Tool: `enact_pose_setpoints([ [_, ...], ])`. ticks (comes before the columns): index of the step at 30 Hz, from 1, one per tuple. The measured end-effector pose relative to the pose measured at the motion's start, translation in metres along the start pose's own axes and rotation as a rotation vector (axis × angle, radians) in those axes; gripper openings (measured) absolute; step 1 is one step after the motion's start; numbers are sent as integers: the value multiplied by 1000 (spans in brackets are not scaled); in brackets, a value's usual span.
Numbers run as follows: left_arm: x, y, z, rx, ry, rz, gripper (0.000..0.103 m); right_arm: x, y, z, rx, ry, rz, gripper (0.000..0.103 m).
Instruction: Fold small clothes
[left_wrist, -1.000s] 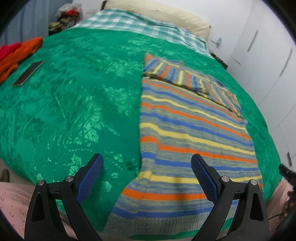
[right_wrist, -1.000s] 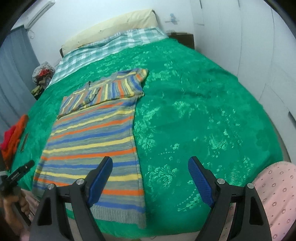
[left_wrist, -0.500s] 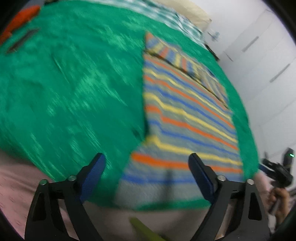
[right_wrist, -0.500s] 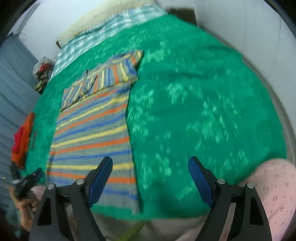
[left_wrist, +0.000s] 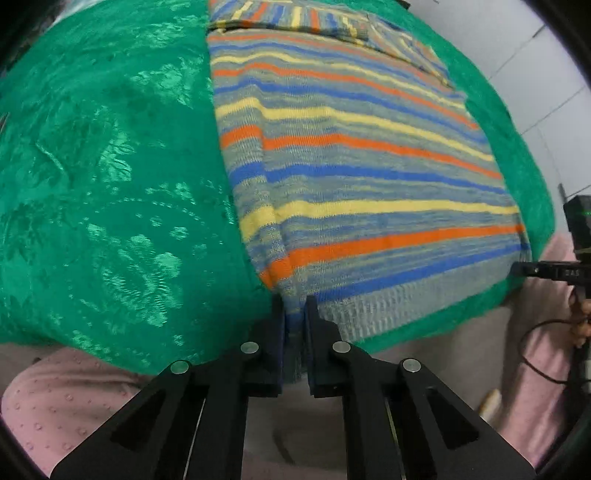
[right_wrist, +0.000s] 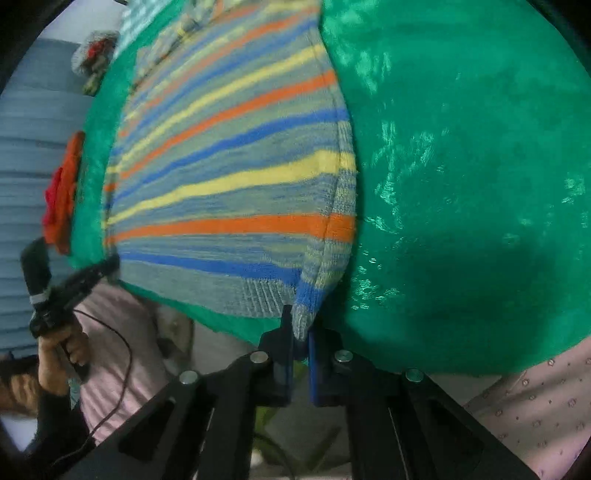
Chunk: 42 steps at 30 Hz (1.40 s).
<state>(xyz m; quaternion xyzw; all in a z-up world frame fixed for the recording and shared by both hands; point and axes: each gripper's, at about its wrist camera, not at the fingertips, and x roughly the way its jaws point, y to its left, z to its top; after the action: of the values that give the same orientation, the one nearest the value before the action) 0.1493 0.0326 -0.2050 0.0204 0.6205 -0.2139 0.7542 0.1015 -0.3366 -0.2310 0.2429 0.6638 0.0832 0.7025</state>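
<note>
Sweater (left_wrist: 354, 155), striped in orange, blue, yellow and grey, lies flat on the green bedspread (left_wrist: 110, 184) with its ribbed hem at the near edge of the bed. I have my left gripper (left_wrist: 294, 314) closing on the hem's left corner, knit pinched between its fingers, and my right gripper (right_wrist: 300, 325) clamped tight on the right corner, where a tongue of fabric stands up between the pads. The sleeves look already folded across the far end, near the collar. I judge the knit soft, light and stretchy: it will sag in the middle when lifted and drag on the textured bedspread rather than slide. Holding both hem corners seems right to me, since that keeps the bottom edge straight as I carry it toward the collar. The risk I see is uneven tension pulling the stripes askew, or a thin pinch slipping free of the ribbing.
</note>
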Motion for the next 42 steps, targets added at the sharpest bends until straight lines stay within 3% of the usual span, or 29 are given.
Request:
enact_pose_setpoints([
  [6, -37, 26, 28, -179, -102, -257, 6, -55, 2, 5, 39, -208, 142, 6],
  [7, -45, 30, 42, -207, -146, -310, 6, -65, 6, 14, 28, -257, 149, 5],
  [9, -52, 34, 70, -236, -207, -343, 6, -80, 13, 35, -1, -342, 128, 5],
  [12, -58, 37, 121, -238, -291, -347, 6, -95, 16, 79, -23, -441, 92, 5],
  [15, -50, 44, 192, -252, -336, -358, 6, -104, 18, 135, -25, -523, 69, 5],
  [19, -26, 54, 264, -264, -307, -306, 7, -98, 28, 215, -28, -566, 52, 5],
  [23, 5, 66, 320, -291, -244, -272, 8, -79, 20, 297, 16, -542, 43, 5],
  [26, 27, 84, 358, -353, -234, -251, 23, -64, 5, 342, 51, -537, 78, 6],
  [28, 32, 99, 379, -438, -270, -209, 63, -54, -4, 361, 65, -555, 101, 14],
  [31, 19, 123, 383, -536, -367, -207, 66, -59, -8, 373, 73, -630, 2, 22],
  [33, 13, 122, 376, -492, -385, -195, 66, -66, -5, 371, 38, -649, -17, 22],
  [37, 3, 74, 329, -210, -393, -117, 66, -72, 23, 336, -158, -615, -87, 22],
  [39, 8, 47, 295, -73, -368, -118, 70, -61, 44, 308, -280, -538, -78, 23],
  [40, 16, 31, 271, 3, -347, -105, 71, -52, 53, 292, -332, -491, -58, 29],
  [42, 41, 16, 233, 86, -275, -33, 71, -29, 60, 268, -411, -382, -30, 35],
])
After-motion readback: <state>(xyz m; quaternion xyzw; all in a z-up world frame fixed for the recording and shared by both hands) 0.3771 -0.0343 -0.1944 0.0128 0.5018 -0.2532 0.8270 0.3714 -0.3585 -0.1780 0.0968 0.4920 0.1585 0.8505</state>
